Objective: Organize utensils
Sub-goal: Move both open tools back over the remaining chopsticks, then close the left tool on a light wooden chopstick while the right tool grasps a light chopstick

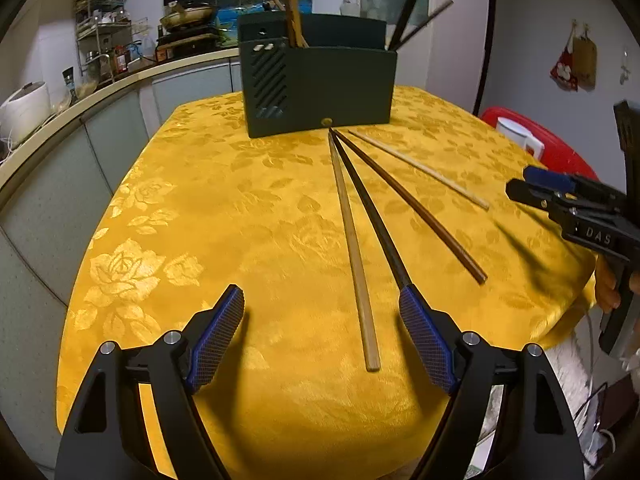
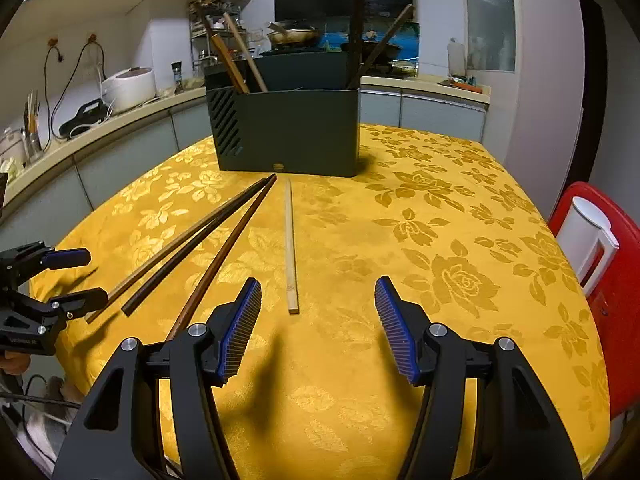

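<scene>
A dark green utensil holder (image 1: 320, 88) (image 2: 288, 128) stands at the far side of the yellow table, with several chopsticks upright in it. Loose chopsticks lie in front of it: a tan one (image 1: 352, 248) (image 2: 152, 268), a black one (image 1: 368, 216) (image 2: 192, 248), a brown one (image 1: 408, 204) (image 2: 224, 252) and a pale one (image 1: 420, 168) (image 2: 291, 240). My left gripper (image 1: 322, 336) is open and empty above the near ends of the tan and black ones. My right gripper (image 2: 318, 328) is open and empty, just behind the pale one's near end.
The yellow floral tablecloth (image 1: 200, 220) (image 2: 440, 240) covers the table. A red stool with a white mug (image 1: 520, 136) (image 2: 588, 236) stands at the right edge. A kitchen counter with appliances (image 1: 24, 108) (image 2: 128, 88) runs along the left and back.
</scene>
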A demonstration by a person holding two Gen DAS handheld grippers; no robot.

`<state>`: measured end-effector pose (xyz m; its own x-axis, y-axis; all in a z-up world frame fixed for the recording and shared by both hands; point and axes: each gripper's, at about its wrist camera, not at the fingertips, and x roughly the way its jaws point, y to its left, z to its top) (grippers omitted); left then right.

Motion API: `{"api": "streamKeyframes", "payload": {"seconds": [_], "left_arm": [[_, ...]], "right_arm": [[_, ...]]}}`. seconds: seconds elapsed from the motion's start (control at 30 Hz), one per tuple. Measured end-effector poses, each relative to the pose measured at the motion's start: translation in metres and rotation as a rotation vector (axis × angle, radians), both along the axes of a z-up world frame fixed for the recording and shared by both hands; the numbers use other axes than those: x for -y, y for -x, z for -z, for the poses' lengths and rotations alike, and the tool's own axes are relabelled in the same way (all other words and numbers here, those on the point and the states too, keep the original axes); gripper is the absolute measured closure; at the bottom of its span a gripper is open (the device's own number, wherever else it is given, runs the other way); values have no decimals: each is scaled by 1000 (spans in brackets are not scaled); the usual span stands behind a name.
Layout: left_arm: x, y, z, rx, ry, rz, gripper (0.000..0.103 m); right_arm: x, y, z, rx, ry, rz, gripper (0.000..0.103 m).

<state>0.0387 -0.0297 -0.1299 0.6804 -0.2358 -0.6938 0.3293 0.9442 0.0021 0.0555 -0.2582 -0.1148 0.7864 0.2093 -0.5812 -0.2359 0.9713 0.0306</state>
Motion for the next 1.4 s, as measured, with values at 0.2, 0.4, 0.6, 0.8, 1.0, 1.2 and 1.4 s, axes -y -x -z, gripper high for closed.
{"api": "streamKeyframes", "payload": {"seconds": [0.2, 0.4, 0.6, 0.8, 1.0, 1.2, 1.4], "left_arm": [[3, 0, 7, -11, -16, 3, 45], [-2, -3, 6, -3, -12, -17, 68], [-5, -6, 5, -2, -4, -36, 80], [-3, -8, 6, 3, 4, -33, 89], [-3, -8, 6, 4, 0, -32, 96], [-3, -9, 5, 3, -8, -29, 97], [-5, -5, -6, 40, -2, -40, 97]], "right_arm": [[-2, -2, 7, -17, 15, -9, 46], [-12, -11, 14, -57, 37, -42, 54], [-22, -25, 20, -101, 65, -54, 64], [-27, -28, 21, -115, 59, -73, 77], [-30, -28, 21, -116, 49, -86, 93], [-23, -27, 18, -121, 31, -62, 96], [-8, -16, -4, -58, -5, -40, 96]]}}
